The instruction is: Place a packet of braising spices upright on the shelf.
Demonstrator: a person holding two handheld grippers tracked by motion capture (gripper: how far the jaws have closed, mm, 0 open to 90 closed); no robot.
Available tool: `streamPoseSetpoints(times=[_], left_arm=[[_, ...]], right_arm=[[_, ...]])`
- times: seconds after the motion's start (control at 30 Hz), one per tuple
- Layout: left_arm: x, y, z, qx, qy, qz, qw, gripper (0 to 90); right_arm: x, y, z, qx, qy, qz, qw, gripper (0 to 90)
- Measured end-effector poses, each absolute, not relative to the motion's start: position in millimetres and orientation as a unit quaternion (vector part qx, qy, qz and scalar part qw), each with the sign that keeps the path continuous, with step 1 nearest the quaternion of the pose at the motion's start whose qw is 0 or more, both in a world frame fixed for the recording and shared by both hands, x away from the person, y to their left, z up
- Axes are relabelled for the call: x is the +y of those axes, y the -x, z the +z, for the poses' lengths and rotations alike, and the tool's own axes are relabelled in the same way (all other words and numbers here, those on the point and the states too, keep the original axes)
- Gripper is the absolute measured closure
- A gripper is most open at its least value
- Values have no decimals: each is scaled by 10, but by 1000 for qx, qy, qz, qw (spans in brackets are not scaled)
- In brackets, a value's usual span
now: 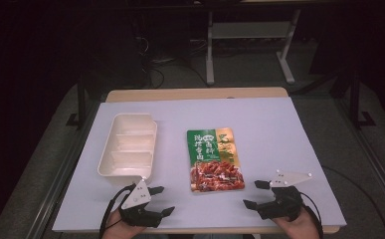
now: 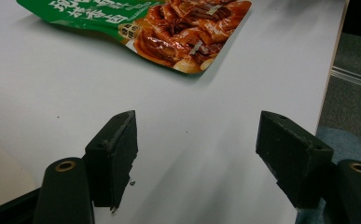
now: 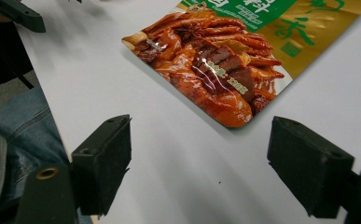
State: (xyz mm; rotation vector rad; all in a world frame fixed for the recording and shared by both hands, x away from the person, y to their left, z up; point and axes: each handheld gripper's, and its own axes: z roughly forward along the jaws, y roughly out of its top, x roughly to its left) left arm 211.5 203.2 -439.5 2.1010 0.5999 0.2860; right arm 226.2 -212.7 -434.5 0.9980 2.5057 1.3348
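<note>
Food packet [image 1: 215, 160] lies flat at centre frame, tray [image 1: 128, 145] to its left. Left gripper [image 1: 161, 200] and right gripper [image 1: 253, 194] both gape wide, empty. Risk: jaws skidding over the flat, glossy packet.

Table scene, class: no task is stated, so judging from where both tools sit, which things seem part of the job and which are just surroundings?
Likely in play:
left tool, open
right tool, open
sauce packet, flat between them
white divided tray, empty

Just surroundings:
white table stand on the floor behind
</note>
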Motion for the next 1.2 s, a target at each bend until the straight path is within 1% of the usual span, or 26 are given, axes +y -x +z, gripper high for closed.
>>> streamPoseSetpoints(times=[0.17, 0.37, 0.57, 0.77, 0.8, 0.9, 0.97, 1.07, 1.2], left_arm=[[2028, -2140, -4360, 239, -851, 124, 451, 319], [1934, -2177, -4329, 233, -855, 123, 447, 392], [1810, -2281, -4311, 231, -856, 110, 449, 535], [1653, -2440, -4291, 230, -864, 97, 438, 683], [1628, -2467, -4294, 228, -867, 94, 433, 719], [1557, -2540, -4317, 230, -871, 85, 426, 780], [1521, -2585, -4321, 229, -874, 88, 420, 831], [1470, -2643, -4302, 225, -877, 93, 415, 891], [1371, -2722, -4286, 225, -884, 96, 399, 900]], right_arm=[[-2135, -2285, -4349, 828, -328, 451, 59, 204], [-2127, -2319, -4338, 827, -326, 454, 57, 199], [-2152, -2425, -4327, 825, -330, 455, 50, 193], [-2149, -2543, -4312, 827, -335, 449, 51, 190], [-2140, -2549, -4313, 826, -336, 449, 52, 190], [-2113, -2575, -4320, 830, -336, 441, 51, 191], [-2099, -2603, -4309, 832, -336, 437, 53, 195], [-2084, -2665, -4264, 832, -339, 435, 57, 207], [-2062, -2838, -4190, 832, -345, 431, 66, 230]])
